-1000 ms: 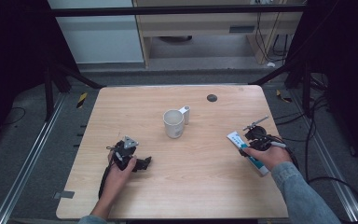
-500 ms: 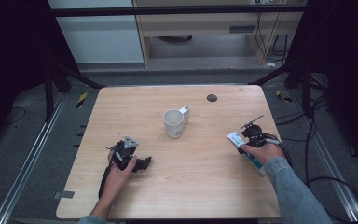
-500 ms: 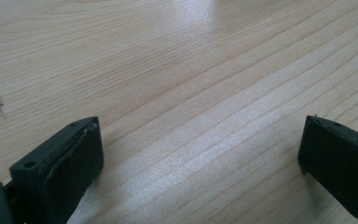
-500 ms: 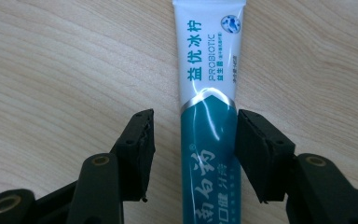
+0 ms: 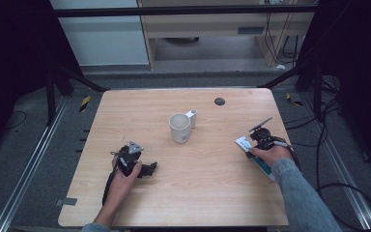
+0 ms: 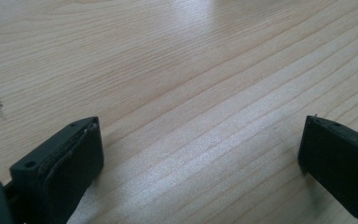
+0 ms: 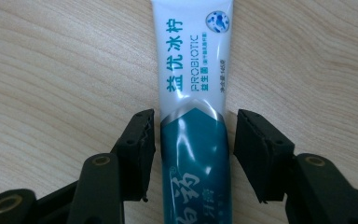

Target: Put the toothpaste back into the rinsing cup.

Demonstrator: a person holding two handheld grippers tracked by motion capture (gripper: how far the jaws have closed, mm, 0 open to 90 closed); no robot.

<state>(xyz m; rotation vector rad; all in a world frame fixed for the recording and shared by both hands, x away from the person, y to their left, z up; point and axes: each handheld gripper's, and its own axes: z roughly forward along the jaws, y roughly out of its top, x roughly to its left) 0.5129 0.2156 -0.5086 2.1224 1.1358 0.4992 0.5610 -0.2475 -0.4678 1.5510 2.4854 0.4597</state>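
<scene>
A toothpaste tube (image 7: 193, 60), white at the far end and teal toward me, lies flat on the wooden table (image 5: 212, 193) near its right edge (image 5: 244, 143). My right gripper (image 7: 193, 119) straddles the tube, a pad on each side where white meets teal. Narrow gaps show beside the tube, so the jaws are open; they have just been closing. In the high view the right gripper (image 5: 257, 146) points down over the tube. My left gripper (image 6: 200, 126) rests low at the table's left front (image 5: 147, 169), jaws wide open over bare wood.
A white mug (image 5: 179, 128) stands upright in the middle of the table, its handle toward the back right. A small dark disc (image 5: 219, 101) lies near the far edge. Dark frame legs and cables surround the table.
My right hand has moved down and a little left onto the toothpaste tube. The left hand, the mug and the tube have stayed where they were.
</scene>
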